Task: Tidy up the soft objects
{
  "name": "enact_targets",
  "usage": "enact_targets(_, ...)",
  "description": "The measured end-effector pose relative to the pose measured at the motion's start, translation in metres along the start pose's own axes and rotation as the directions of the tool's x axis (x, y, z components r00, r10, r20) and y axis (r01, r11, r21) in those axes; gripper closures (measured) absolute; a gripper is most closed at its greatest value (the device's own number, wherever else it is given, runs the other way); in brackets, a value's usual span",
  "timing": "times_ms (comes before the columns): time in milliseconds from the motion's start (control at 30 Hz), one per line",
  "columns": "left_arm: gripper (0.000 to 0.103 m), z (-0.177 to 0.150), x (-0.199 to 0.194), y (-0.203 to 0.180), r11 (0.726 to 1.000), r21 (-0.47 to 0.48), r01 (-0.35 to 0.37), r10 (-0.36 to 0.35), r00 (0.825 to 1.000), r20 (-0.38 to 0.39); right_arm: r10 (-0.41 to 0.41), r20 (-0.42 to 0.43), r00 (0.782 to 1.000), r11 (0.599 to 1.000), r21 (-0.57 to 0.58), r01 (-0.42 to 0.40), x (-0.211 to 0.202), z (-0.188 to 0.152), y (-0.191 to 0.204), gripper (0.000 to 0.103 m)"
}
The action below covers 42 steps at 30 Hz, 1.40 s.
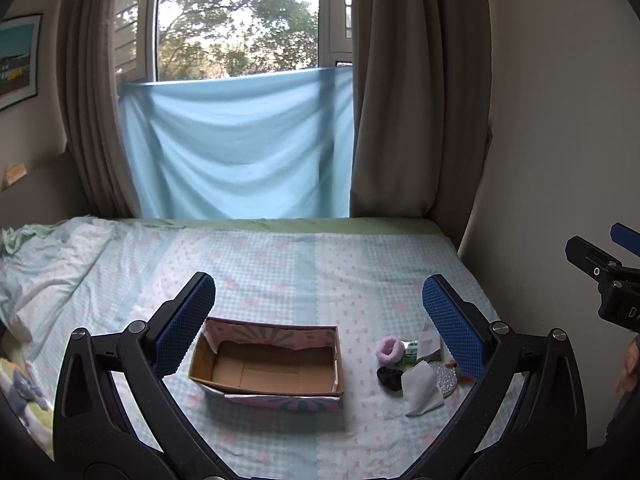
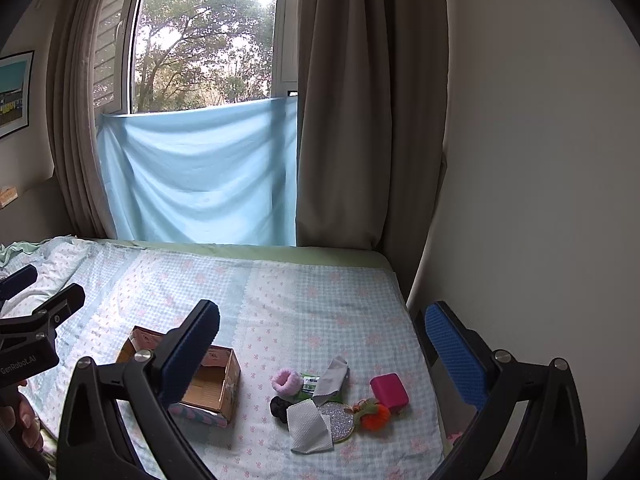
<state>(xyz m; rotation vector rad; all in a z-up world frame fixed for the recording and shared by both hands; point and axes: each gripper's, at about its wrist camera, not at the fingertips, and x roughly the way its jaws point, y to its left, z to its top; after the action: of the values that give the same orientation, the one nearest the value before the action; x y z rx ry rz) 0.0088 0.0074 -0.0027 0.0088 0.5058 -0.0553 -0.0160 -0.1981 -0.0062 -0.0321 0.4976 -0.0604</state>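
A: Blue rubber pads face each other across a wide gap on the left gripper (image 1: 318,320); its jaws are spread and pinch nothing. The right gripper (image 2: 320,344) is the same, spread wide and empty, held above the bed.

B: And what lies under them?

A: Below the left one sits the open cardboard box with a pink and green printed outside (image 1: 267,364), on the checked pastel bedsheet (image 1: 280,272). It looks empty.

B: The soft things?

A: All in a loose cluster right of the box, near it but apart: a fluffy pink hair scrunchie (image 2: 285,380), a dark scrunchie (image 2: 279,407), a folded white paper tissue (image 2: 309,426), a grey cloth (image 2: 333,378) over a green packet (image 2: 310,386), a glittery silver disc (image 2: 339,416), an orange pom-pom (image 2: 375,416) and a magenta case (image 2: 389,390).

B: So how far along?

A: I judge it barely begun: nothing boxed, everything left to sort.
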Motion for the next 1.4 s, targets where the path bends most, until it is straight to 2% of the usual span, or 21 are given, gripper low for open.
enact_targets(167, 0.000, 0.000, 0.010, -0.004, 0.999, 0.034, 0.038, -0.036, 0.999, -0.036, 0.036, -0.011, 0.999, 0.999, 0.033, -0.035, 0.002, 0.007, -0.010, 0.000)
enact_targets(300, 0.000, -0.005, 0.026, -0.012, 0.993, 0.063, 0.099, -0.093, 0.992, -0.086, -0.006, -0.030, 1.000, 0.999, 0.052, 0.008, 0.009, 0.011, -0.025, 0.000)
enact_targets(400, 0.000, -0.016, 0.046, -0.020, 0.986, 0.048, 0.161, -0.153, 0.979, -0.138, -0.050, -0.053, 0.997, 0.996, 0.077, 0.054, 0.019, 0.008, -0.040, 0.000)
enact_targets(533, 0.000, -0.040, 0.083, -0.035, 0.979, -0.002, 0.202, -0.197, 0.955, -0.223, -0.100, -0.098, 0.990, 0.991, 0.080, 0.108, 0.042, -0.004, -0.063, 0.000)
enact_targets(733, 0.000, -0.094, 0.145, -0.075, 0.969, -0.051, 0.242, -0.243, 0.902, -0.358, -0.109, -0.193, 0.975, 0.983, 0.127, 0.135, 0.099, -0.042, -0.101, 0.000)
enact_targets(900, 0.000, -0.151, 0.201, -0.108, 0.958, -0.126, 0.259, -0.288, 0.838, -0.464, -0.091, -0.289, 0.953, 0.969, 0.194, 0.152, 0.158, -0.089, -0.132, 0.000)
enact_targets(1000, 0.000, -0.185, 0.233, -0.126, 0.957, -0.147, 0.251, -0.291, 0.807, -0.514, -0.043, -0.352, 0.935, 0.959, 0.248, 0.137, 0.193, -0.121, -0.145, 0.000)
enact_targets(1233, 0.000, -0.260, 0.295, -0.158, 0.952, -0.166, 0.256, -0.303, 0.727, -0.616, 0.048, -0.480, 0.876, 0.948, 0.299, 0.112, 0.268, -0.197, -0.147, 0.000)
enact_targets(1400, 0.000, -0.298, 0.326, -0.169, 0.952, -0.174, 0.251, -0.303, 0.696, -0.652, 0.070, -0.551, 0.832, 0.938, 0.320, 0.134, 0.302, -0.242, -0.149, 0.001)
